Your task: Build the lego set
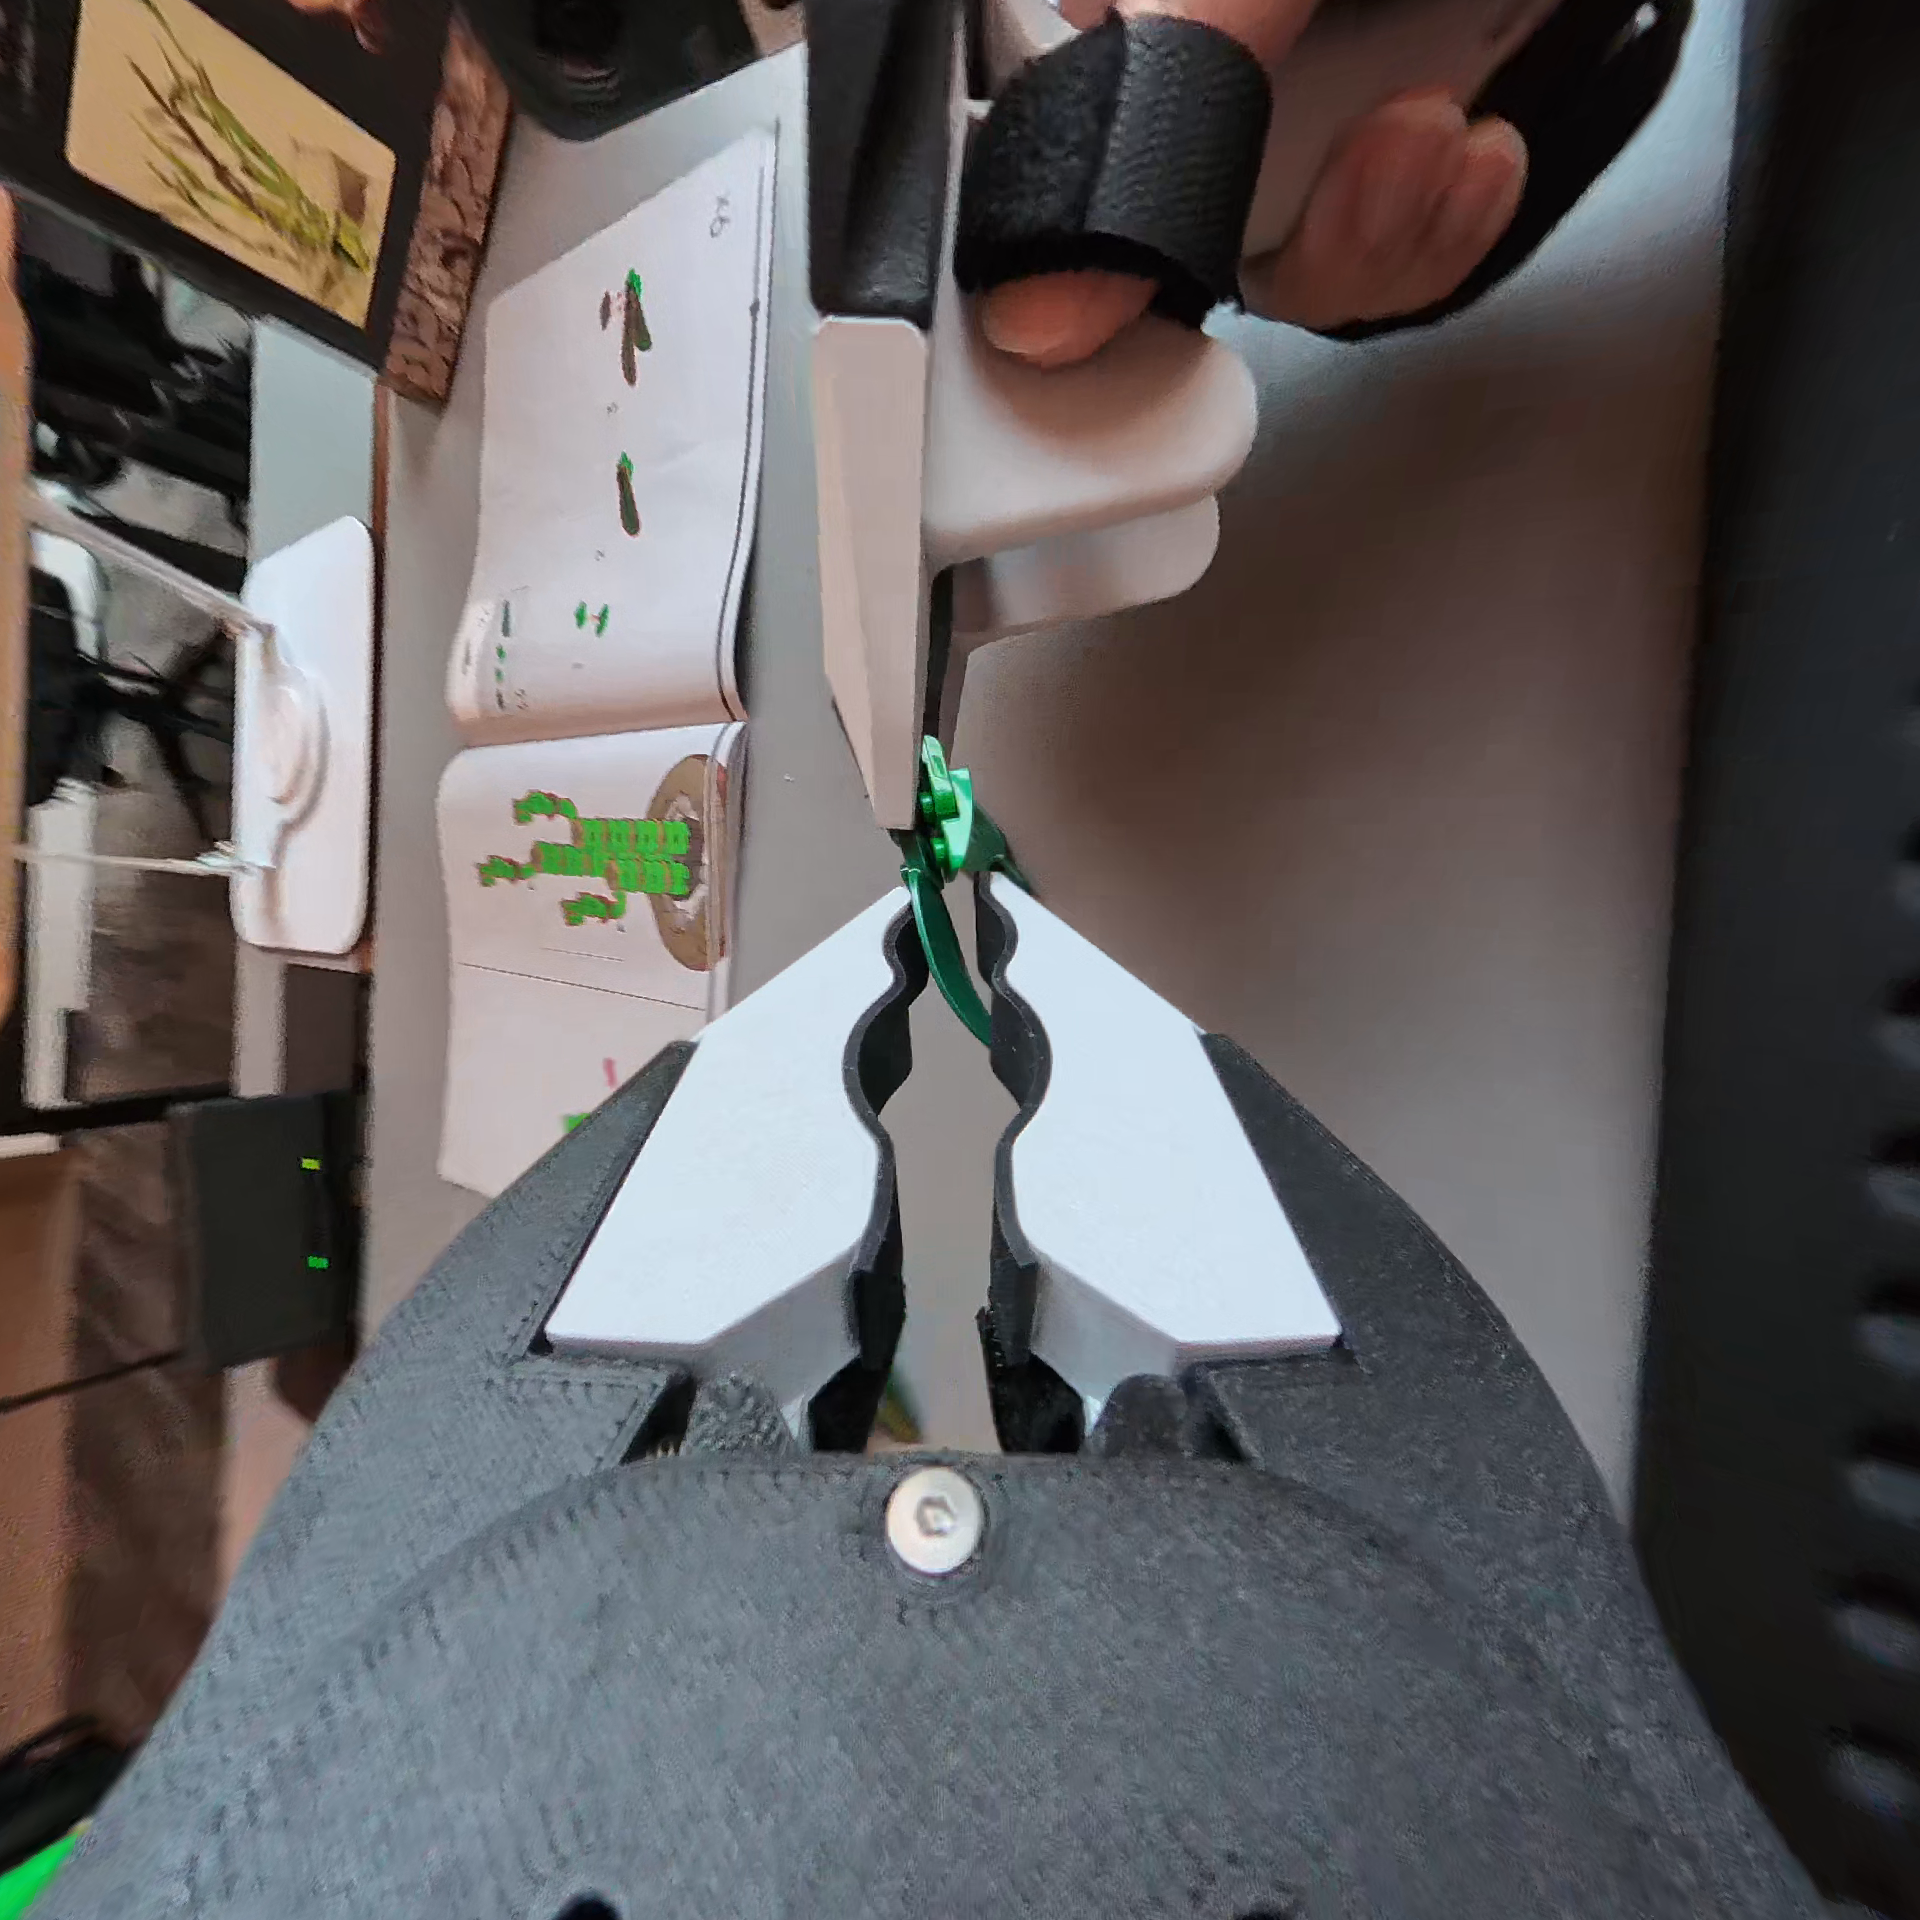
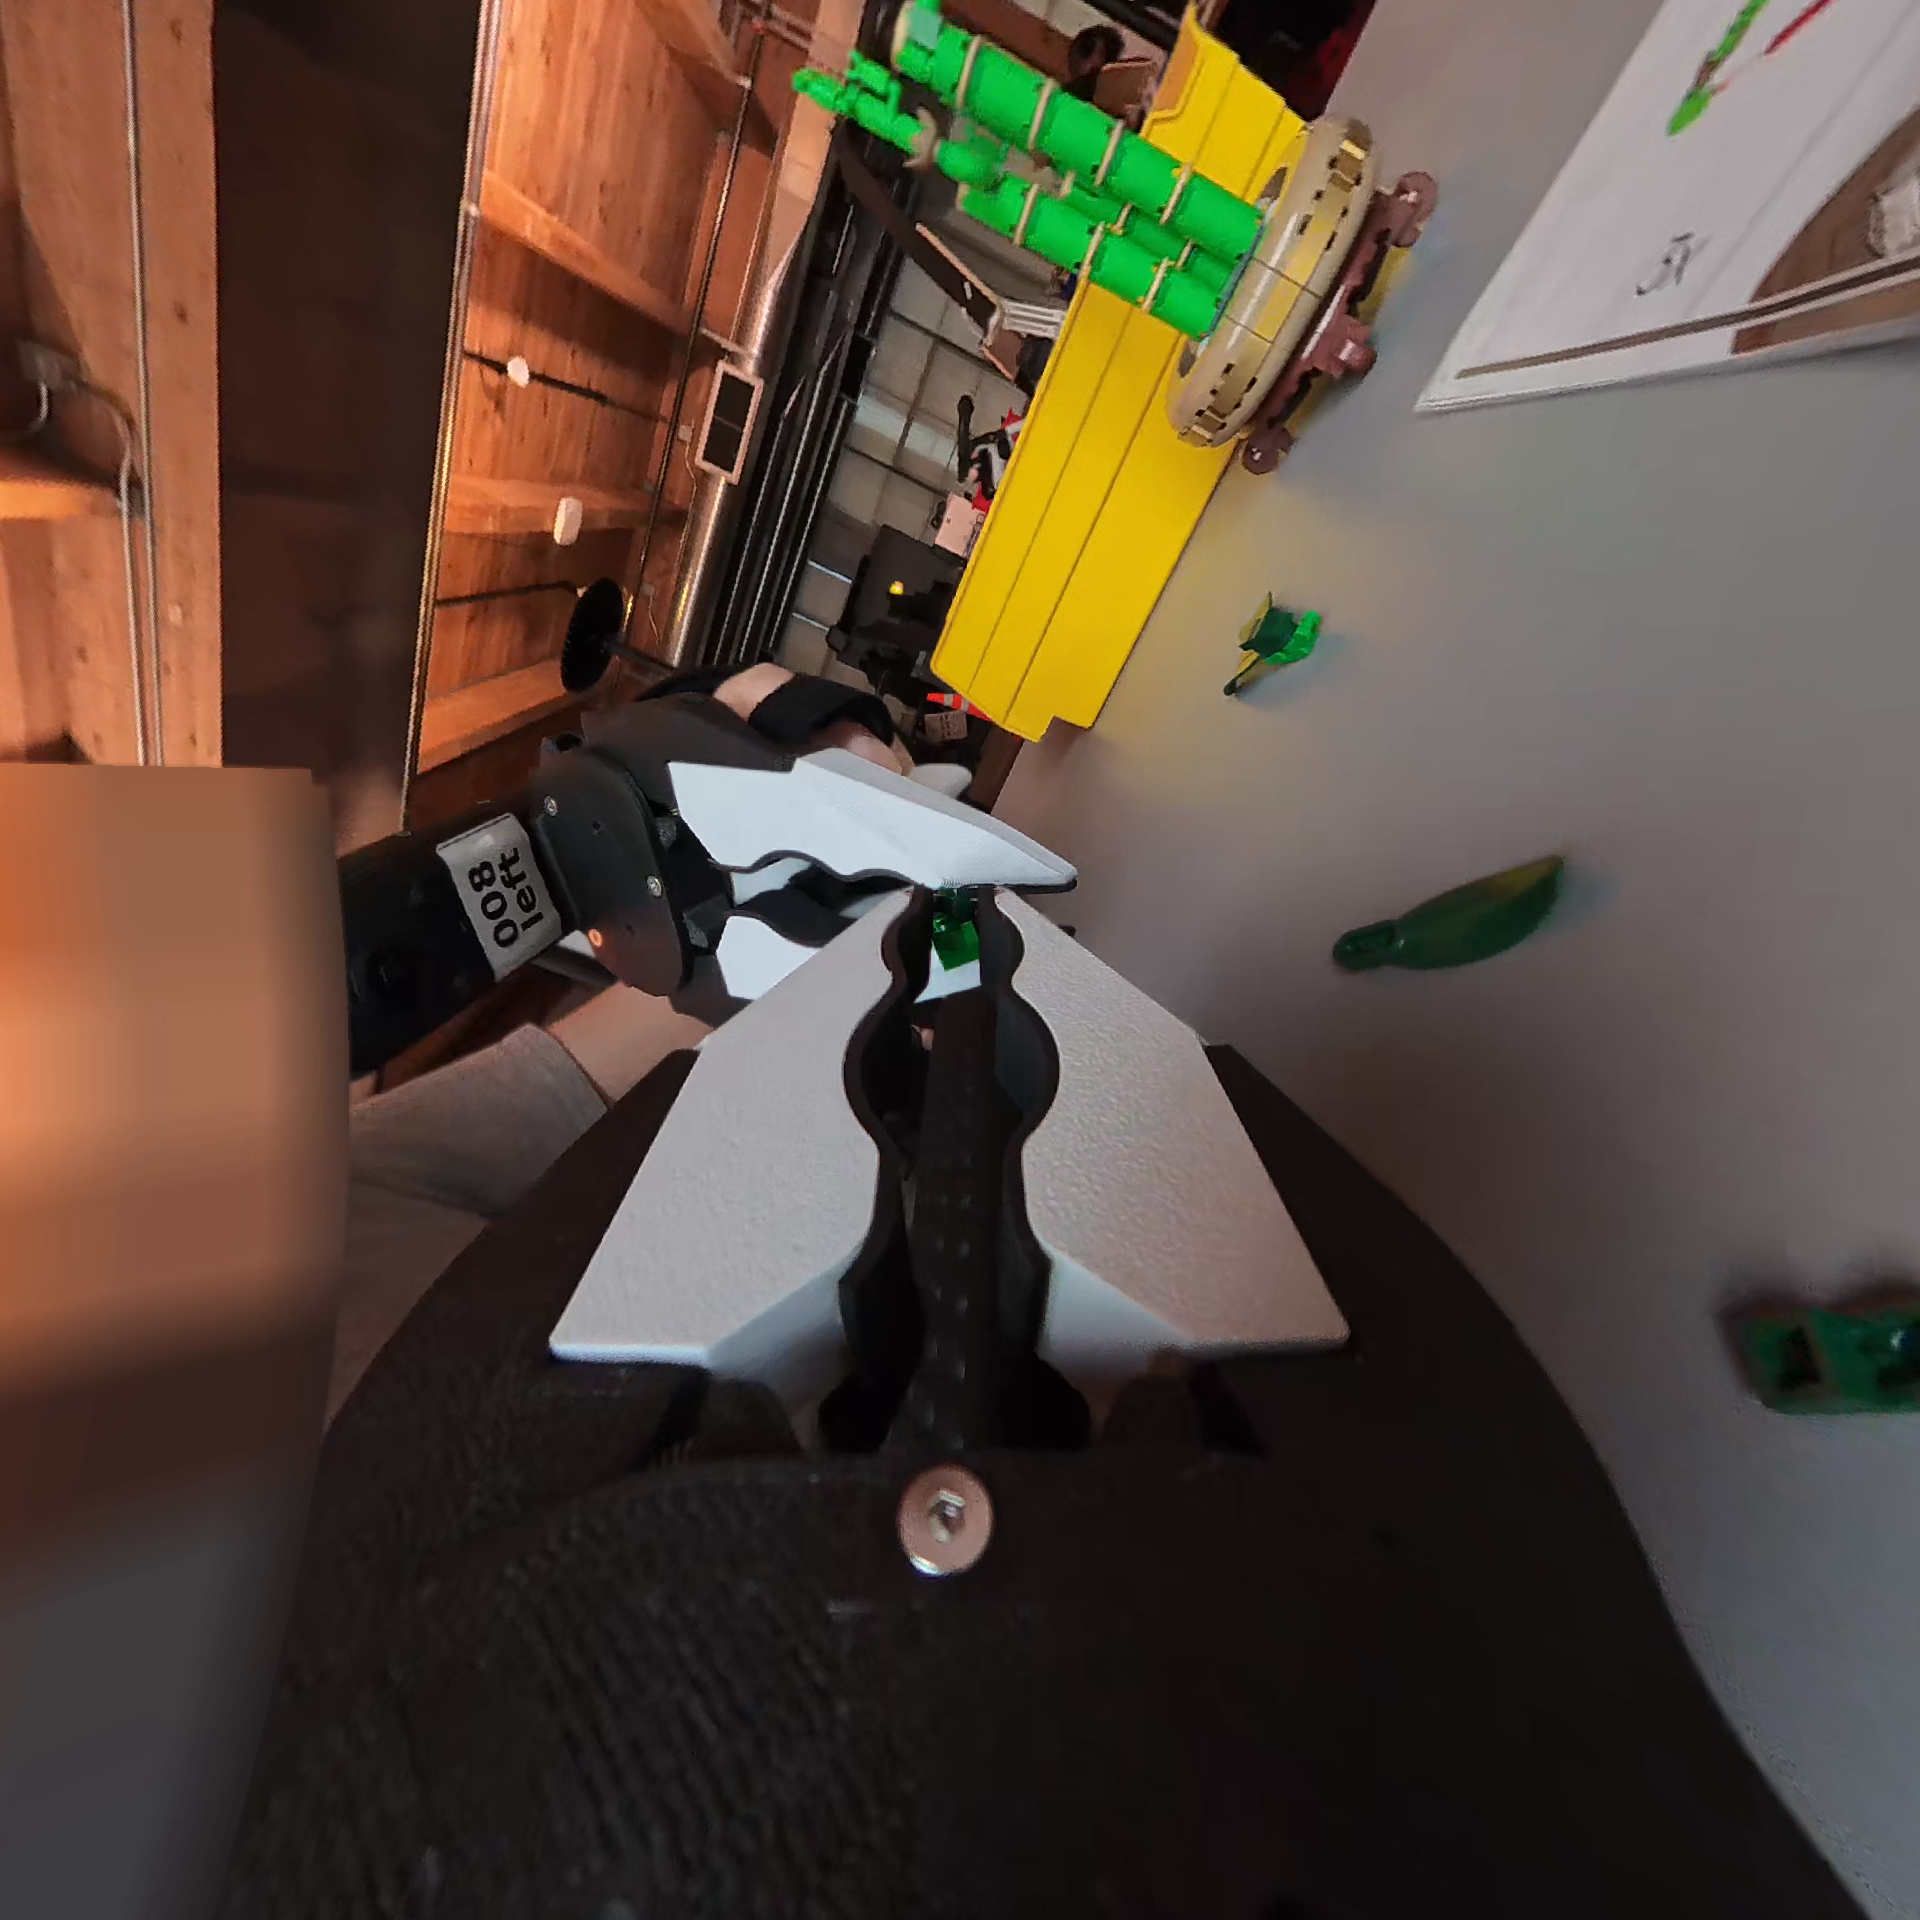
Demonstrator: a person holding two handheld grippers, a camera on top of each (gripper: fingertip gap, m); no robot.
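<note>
Green leaf piece (image 1: pixel 951 961) is pinched at the tips of the left tool (image 1: pixel 948 904). Meeting it tip to tip, the right tool (image 2: pixel 951 914) squeezes a small green brick (image 2: pixel 954 938). Past them on the grey surface (image 2: pixel 1455 1143) lie a loose leaf (image 2: pixel 1449 916), a yellow tray (image 2: pixel 1081 499), the bamboo model (image 2: pixel 1122 208) and an open booklet (image 1: pixel 613 623).

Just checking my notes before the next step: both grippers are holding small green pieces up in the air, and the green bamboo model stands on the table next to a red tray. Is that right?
Not quite: the tray is yellow, not red, as the right wrist view shows. The rest holds: the left gripper and right gripper each hold small green pieces above the table, and the green bamboo model stands beside that tray.
</note>
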